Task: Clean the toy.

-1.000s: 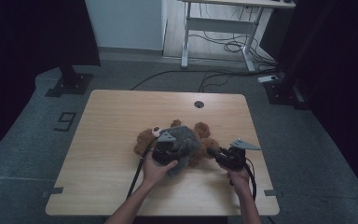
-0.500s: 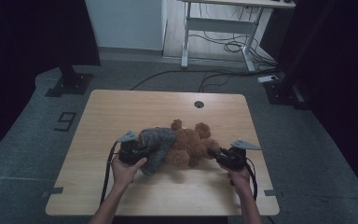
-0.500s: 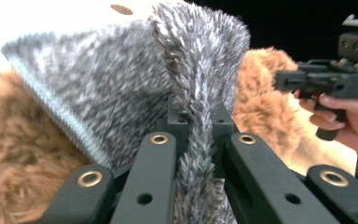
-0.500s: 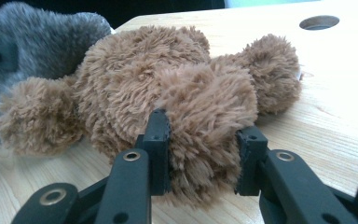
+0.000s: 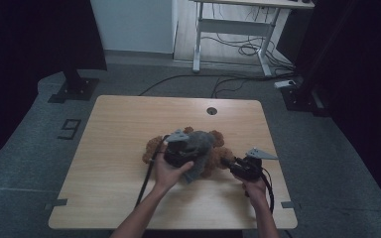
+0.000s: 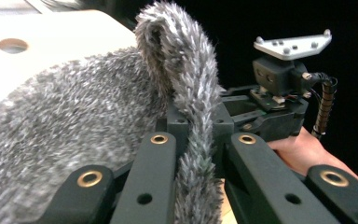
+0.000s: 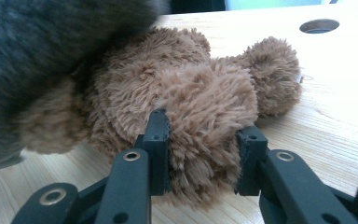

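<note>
Plush bear (image 7: 191,107) and grey cloth (image 6: 74,116), centre frame: soft, light.
We find left hand-held gripper (image 6: 193,154) clamped on cloth, right hand-held gripper (image 7: 203,156) clamped on bear's limb.

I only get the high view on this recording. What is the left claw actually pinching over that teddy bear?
Observer: In the left gripper view, the left claw is shut on a fold of grey fuzzy cloth.
Operator: And the right one?
Observer: The right claw grips a brown plush limb of the teddy bear, jaws on either side.
Operator: Is that limb lifted?
Observer: No, it lies on the wooden table.
</note>
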A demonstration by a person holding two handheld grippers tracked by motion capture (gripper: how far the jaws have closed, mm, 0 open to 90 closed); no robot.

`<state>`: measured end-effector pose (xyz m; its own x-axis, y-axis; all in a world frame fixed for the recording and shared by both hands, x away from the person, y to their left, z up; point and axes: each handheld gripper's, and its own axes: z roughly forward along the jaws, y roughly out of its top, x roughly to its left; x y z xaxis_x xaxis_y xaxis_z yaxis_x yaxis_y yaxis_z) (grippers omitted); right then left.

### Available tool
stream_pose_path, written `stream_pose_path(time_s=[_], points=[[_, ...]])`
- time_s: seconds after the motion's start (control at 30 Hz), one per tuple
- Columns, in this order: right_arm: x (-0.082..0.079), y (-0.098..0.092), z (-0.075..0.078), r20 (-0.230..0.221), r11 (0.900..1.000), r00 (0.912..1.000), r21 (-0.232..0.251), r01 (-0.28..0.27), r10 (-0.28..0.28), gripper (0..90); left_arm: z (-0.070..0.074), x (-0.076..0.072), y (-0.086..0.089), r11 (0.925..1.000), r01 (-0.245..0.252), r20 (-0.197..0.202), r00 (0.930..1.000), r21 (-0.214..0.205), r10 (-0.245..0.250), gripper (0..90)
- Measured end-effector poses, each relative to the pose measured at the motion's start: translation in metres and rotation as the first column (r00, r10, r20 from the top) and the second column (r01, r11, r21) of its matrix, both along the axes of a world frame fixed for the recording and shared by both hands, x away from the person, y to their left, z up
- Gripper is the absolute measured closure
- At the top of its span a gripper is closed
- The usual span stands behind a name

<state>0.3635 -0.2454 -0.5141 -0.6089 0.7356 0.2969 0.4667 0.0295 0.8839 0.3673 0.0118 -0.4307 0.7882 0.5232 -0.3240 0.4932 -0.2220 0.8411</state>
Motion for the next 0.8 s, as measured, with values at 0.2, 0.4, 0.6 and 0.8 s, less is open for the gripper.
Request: stream_pose_path(time_s=[0.2,0.4,0.6,0.8], points=[[-0.001,0.000,0.001,0.001,1.0000,1.0000,0.004,-0.004,0.004,65.3,-0.030,0.011,-0.033,0.9980,0.023,-0.077,0.9969,0.059,-0.018,83.3],[0.000,-0.001,0.000,0.001,0.9999,0.9999,-0.004,-0.016,0.016,65.3,-0.045,0.012,-0.015,0.9982,-0.012,-0.098,0.9951,0.059,0.017,83.5],[-0.001,-0.002,0.000,0.003,0.9998,0.9998,-0.007,-0.021,0.021,65.2,-0.049,0.002,0.012,0.9941,-0.038,-0.097,0.9941,0.101,0.048,83.6],[-0.001,-0.004,-0.001,0.003,0.9995,0.9995,-0.004,-0.033,0.033,65.3,-0.054,-0.010,0.046,0.9923,-0.068,-0.106,0.9912,0.104,0.079,83.6]])
